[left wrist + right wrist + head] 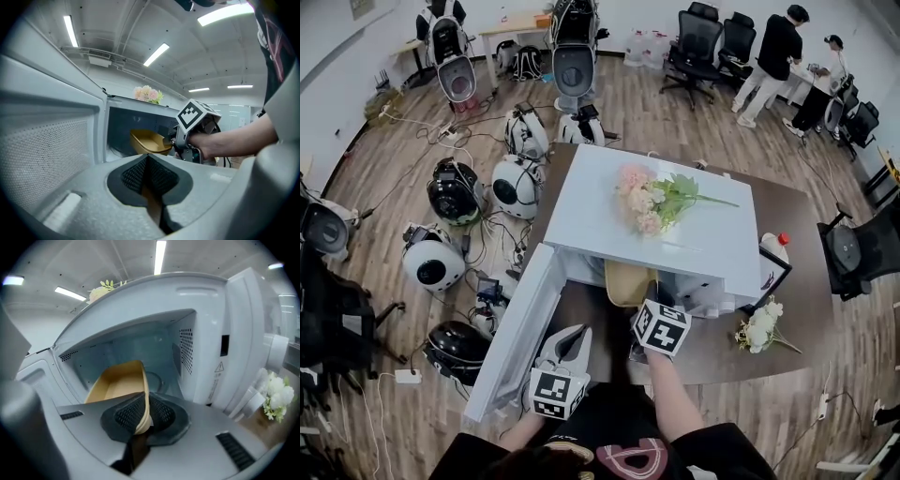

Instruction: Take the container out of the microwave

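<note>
The white microwave [581,211] stands on a brown table with its door [520,328] swung open to the left. A tan, shallow container [628,281] sticks out of the cavity mouth. My right gripper [642,302] is shut on the container's near rim; in the right gripper view the rim [146,394] runs between the pads of the right gripper [144,409], and the container [117,385] tilts over the cavity floor. My left gripper [572,337] hangs beside the open door, shut and empty. From the left gripper [147,161] I see the container [147,140] and the right gripper [174,140].
A pink bouquet [652,202] lies on top of the microwave. White flowers [759,328] and a red-capped bottle [776,246] are on the table [722,352] to the right. Several round robot heads and cables cover the floor at left. Two people stand far back right.
</note>
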{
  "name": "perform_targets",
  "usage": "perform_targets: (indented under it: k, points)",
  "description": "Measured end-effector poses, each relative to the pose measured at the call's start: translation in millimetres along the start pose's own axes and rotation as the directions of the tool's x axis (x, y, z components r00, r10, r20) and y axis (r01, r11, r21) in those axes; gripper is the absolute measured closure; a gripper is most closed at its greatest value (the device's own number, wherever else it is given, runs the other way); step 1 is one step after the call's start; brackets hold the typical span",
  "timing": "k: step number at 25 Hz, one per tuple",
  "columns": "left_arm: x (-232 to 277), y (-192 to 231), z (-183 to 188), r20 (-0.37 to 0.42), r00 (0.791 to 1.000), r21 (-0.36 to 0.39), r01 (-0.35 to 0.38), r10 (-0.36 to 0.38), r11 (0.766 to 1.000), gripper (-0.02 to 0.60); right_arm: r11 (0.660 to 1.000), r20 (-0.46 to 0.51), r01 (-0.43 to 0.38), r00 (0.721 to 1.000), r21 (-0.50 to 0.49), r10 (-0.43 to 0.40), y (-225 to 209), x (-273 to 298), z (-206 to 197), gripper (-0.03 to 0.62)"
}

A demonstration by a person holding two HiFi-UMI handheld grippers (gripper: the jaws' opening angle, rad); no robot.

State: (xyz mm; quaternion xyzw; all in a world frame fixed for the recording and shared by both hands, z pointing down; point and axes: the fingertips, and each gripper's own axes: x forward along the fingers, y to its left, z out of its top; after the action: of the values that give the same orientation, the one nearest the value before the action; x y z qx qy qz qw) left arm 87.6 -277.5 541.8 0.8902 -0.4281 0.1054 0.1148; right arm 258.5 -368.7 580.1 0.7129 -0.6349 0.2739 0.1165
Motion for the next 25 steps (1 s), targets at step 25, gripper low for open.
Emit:
perform_targets:
  k: [25]
  points:
    - [-45.9,-17.4,-22.9,-0.01,0.997,-0.02,0.075,-0.075,0.997,0.572,0.992,-0.007,0.11,0.994,0.068,-0.109,-18.0,-95.0,-71.6,0.562]
